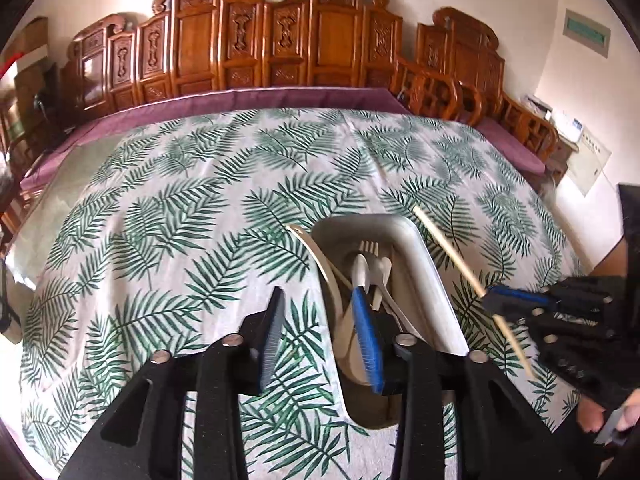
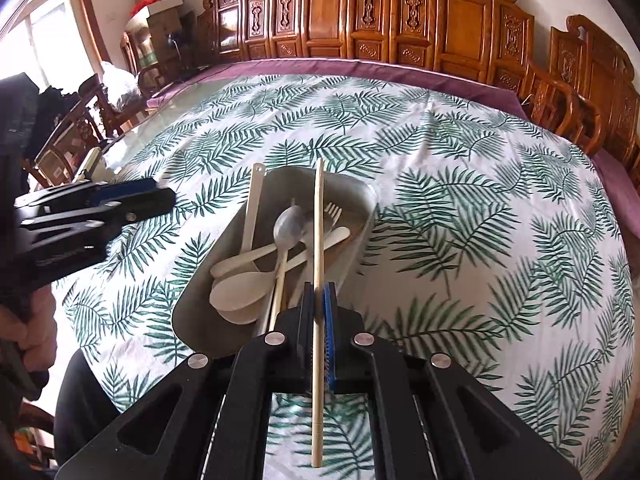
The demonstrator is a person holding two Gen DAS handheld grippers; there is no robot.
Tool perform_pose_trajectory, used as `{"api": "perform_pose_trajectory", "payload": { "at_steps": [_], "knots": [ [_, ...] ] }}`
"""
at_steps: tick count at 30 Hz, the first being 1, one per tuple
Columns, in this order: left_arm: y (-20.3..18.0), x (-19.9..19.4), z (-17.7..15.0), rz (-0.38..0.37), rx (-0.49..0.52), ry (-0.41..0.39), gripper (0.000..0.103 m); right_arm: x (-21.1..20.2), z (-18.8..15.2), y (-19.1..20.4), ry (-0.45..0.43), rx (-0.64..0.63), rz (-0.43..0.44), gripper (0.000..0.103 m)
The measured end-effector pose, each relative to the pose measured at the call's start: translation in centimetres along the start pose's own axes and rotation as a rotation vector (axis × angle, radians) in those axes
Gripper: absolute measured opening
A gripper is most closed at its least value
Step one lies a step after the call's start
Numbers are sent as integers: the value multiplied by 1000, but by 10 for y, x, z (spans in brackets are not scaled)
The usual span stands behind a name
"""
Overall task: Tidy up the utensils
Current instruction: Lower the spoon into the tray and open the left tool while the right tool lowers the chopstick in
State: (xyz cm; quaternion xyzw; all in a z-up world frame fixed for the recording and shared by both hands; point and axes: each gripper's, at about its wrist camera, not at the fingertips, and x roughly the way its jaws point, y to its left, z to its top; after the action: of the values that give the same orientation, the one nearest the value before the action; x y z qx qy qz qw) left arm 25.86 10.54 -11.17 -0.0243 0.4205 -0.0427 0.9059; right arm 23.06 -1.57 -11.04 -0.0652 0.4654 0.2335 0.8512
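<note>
While our right gripper [image 2: 320, 300] is clamped on a chopstick [image 2: 318, 240], we judge the step in hand to be carrying this piece to the tray [image 2: 360, 236], which sits on the leaf-print cloth [image 2: 480, 200]. Already in the tray lie a metal spoon [image 2: 289, 222], a fork [image 2: 333, 213], pale spoons [image 2: 240, 292] and another chopstick [image 2: 280, 280]; one long pale handle [image 2: 253, 208] leans out over the tray's far left rim. Our chopstick is pinched near its middle, its far end reaching out above the tray and its near end trailing back under the gripper body. Seen from the left wrist, it slants beside the tray's right wall, clear of it. Our left gripper [image 1: 320, 300] stands with its jaws apart and nothing between them, one finger over the cloth just left of the tray, the other finger [image 1: 366, 320] above the tray's contents; it appears to have no load. Both grippers point steeply down toward the tray, the left one on the tray's left side, the right one at the tray's near end. Next, we judge, the right hand needs to lower the chopstick lengthwise into the tray, lined up beside the one already there, and only then let go; a tilted release could send it rolling onto the cloth.
</note>
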Motion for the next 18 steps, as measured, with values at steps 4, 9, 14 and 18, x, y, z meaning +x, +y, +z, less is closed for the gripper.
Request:
{"api": "perform_pose_trajectory", "payload": {
  "at_steps": [4,9,14,18],
  "knots": [
    [7,-13,1,14,7,-45,59,12,3,11,15,3,-15,6],
    [15,-24,0,49,15,-67,60,26,5,22,39,-2,-26,6],
    [25,-28,-2,56,3,-67,60,41,7,27,60,-4,-33,6],
    [32,-28,-6,61,-7,-67,84,49,10,27,66,2,-41,6]
  ]
}}
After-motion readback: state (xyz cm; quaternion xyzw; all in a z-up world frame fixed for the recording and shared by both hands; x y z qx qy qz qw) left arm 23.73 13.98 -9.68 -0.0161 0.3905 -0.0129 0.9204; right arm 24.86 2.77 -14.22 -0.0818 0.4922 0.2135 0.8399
